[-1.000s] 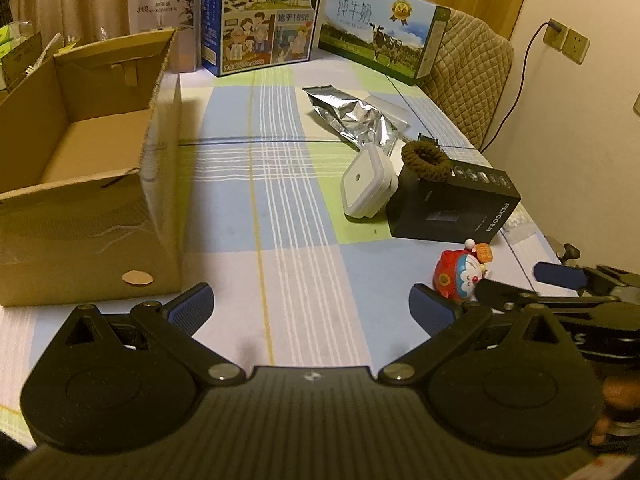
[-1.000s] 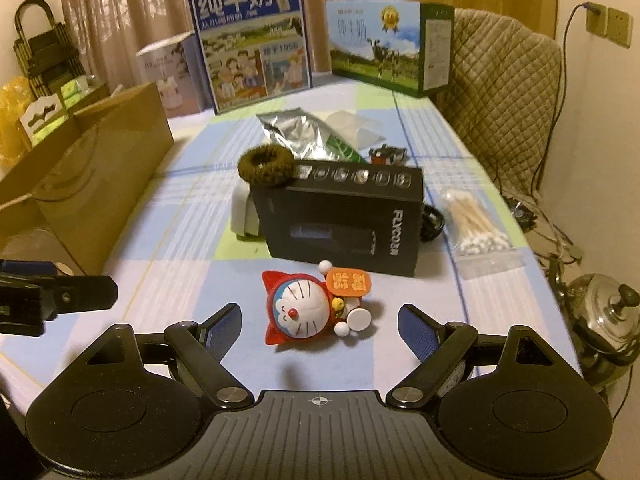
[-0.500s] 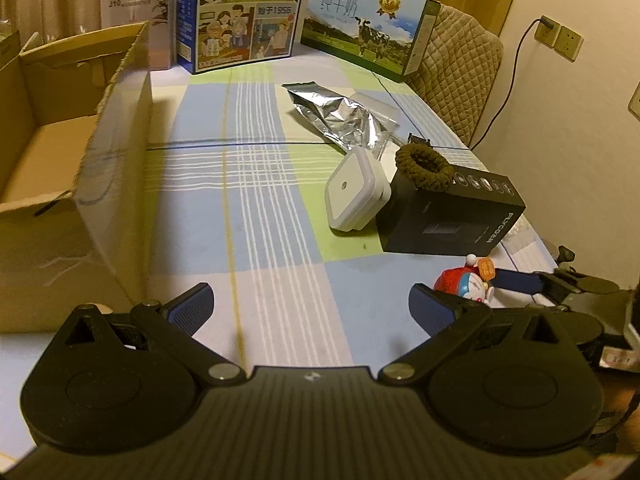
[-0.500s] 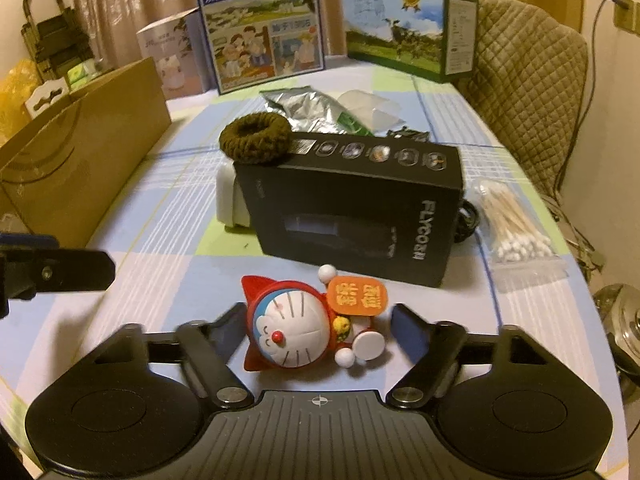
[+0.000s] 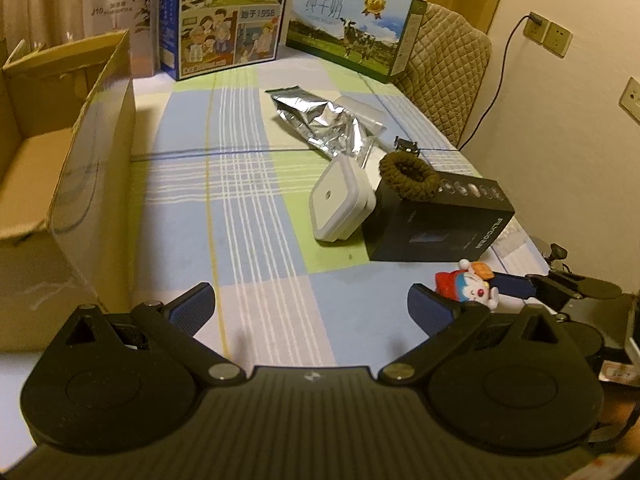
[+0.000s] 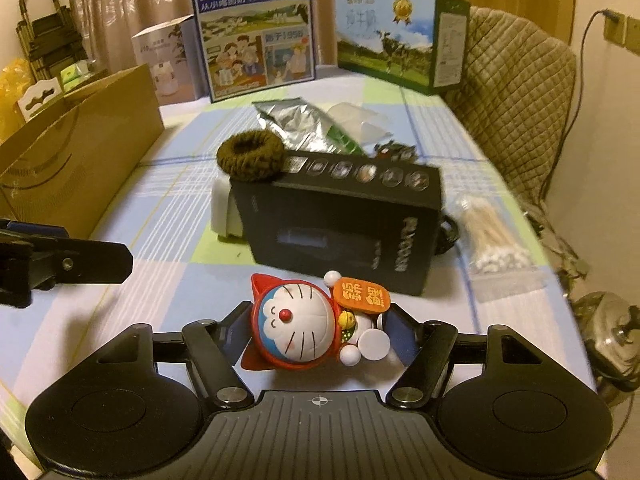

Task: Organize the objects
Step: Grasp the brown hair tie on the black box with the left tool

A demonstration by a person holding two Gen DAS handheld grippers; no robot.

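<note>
A red and white Doraemon figure (image 6: 304, 328) lies on the table between my right gripper's (image 6: 318, 334) blue pads, which press its sides. It also shows in the left wrist view (image 5: 466, 286), with a right finger (image 5: 516, 285) beside it. My left gripper (image 5: 310, 310) is open and empty over the checked tablecloth. An open cardboard box (image 5: 60, 168) stands at the left. A black box (image 6: 340, 224) with a brown hair tie (image 6: 251, 159) on it lies just beyond the figure.
A white square device (image 5: 340, 200), a silver foil bag (image 5: 320, 120), a cotton swab bag (image 6: 496, 244) and a dark clip (image 5: 406, 145) lie on the table. Milk cartons (image 6: 256, 28) stand at the back. A quilted chair (image 6: 516, 100) is at the right.
My right gripper moved forward around the Doraemon figure and closed on it. My left gripper drifted right, so the cardboard box slid toward the left edge.
</note>
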